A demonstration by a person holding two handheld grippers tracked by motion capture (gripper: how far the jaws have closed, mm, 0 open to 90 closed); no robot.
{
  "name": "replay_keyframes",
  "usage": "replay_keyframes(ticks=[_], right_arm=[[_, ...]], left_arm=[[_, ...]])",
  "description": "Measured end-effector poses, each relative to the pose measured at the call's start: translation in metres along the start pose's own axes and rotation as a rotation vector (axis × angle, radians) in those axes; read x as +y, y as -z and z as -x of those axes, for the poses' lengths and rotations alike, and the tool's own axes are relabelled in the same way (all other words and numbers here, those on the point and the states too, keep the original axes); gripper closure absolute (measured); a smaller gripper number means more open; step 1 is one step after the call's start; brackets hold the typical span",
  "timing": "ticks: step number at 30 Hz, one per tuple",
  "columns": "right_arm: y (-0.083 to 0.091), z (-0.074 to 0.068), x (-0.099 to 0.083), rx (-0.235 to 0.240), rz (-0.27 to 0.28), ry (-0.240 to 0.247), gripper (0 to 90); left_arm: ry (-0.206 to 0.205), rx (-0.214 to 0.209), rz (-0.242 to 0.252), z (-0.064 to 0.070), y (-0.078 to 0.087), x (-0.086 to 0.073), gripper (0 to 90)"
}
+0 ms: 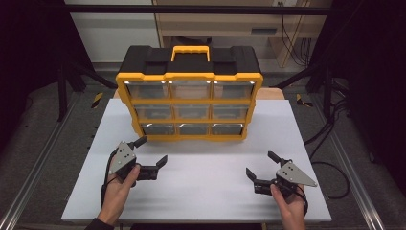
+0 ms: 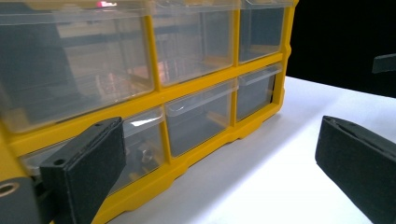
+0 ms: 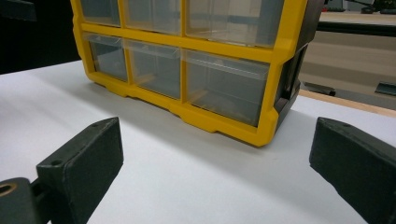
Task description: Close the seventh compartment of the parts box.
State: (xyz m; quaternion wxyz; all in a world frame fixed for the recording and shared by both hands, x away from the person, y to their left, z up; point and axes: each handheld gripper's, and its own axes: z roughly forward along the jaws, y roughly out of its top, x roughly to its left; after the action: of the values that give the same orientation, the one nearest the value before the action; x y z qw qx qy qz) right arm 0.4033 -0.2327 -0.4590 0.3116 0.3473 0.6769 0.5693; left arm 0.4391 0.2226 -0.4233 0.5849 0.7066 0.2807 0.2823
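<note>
The organizer at twelve o'clock has a bright yellow frame and a black top, with a yellow handle set into that black. Its nine drawers are clear plastic with a greyish tint; the yellow bars run between them as a grid. The table is plain white, without any pattern. The left gripper at eight o'clock has black jaws and a grey plate on top; the right gripper at four o'clock has the same black and grey. In the gripper views the jaw pads look matt black and finely grained. The floor around is dark grey, with black-and-yellow striped tape at ten o'clock.
</note>
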Motion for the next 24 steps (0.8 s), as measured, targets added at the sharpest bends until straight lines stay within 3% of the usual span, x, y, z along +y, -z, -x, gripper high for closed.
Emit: replay_keyframes(ticks=[18, 24], right_arm=[[0.0, 0.0, 0.0, -0.002, -0.004, 0.008, 3.1], [0.001, 0.0, 0.0, -0.005, -0.006, 0.008, 3.1]], left_arm=[[0.018, 0.08, 0.027, -0.024, 0.036, -0.011, 1.9], [0.007, 0.098, 0.026, -0.031, 0.045, -0.016, 2.4]])
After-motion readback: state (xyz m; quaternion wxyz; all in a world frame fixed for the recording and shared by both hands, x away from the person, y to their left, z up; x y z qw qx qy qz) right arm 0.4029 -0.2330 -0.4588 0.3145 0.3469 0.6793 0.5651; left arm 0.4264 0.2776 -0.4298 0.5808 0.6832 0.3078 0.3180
